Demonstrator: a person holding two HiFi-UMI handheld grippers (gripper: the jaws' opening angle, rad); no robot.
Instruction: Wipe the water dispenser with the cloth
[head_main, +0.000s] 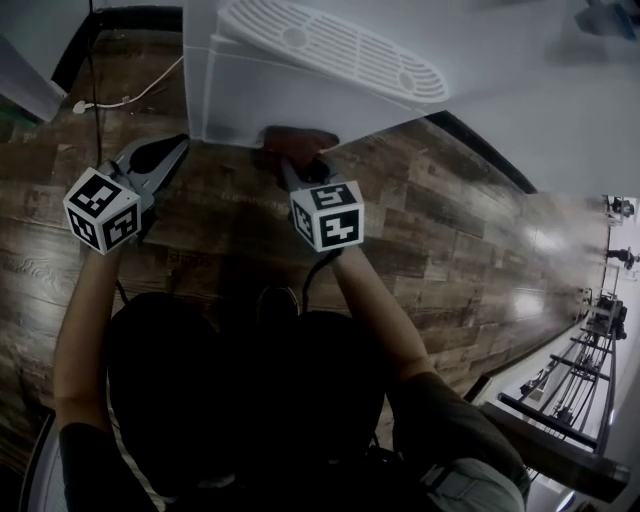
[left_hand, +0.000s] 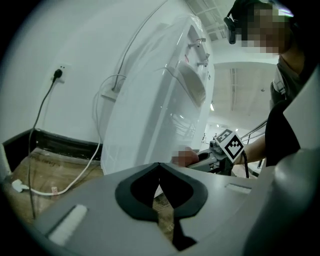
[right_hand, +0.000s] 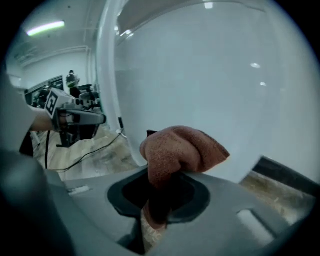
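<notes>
The white water dispenser (head_main: 300, 90) stands on the wood floor, its slotted drip tray (head_main: 340, 45) seen from above. A reddish-brown cloth (head_main: 298, 146) is pressed against the foot of its front panel, and my right gripper (head_main: 302, 165) is shut on it. In the right gripper view the bunched cloth (right_hand: 180, 150) sticks out of the jaws just short of the smooth white panel (right_hand: 225, 85). My left gripper (head_main: 176, 145) hovers near the dispenser's left corner, shut with nothing in it. In the left gripper view its tips (left_hand: 159, 166) meet before the dispenser's side (left_hand: 155, 105).
A white cable with a plug (head_main: 100, 103) lies on the floor left of the dispenser, and a black cord runs up to a wall socket (left_hand: 57, 73). Black skirting (left_hand: 55, 142) lines the wall. Metal railings (head_main: 575, 375) stand at the far right. My dark-clothed knees (head_main: 250, 390) fill the foreground.
</notes>
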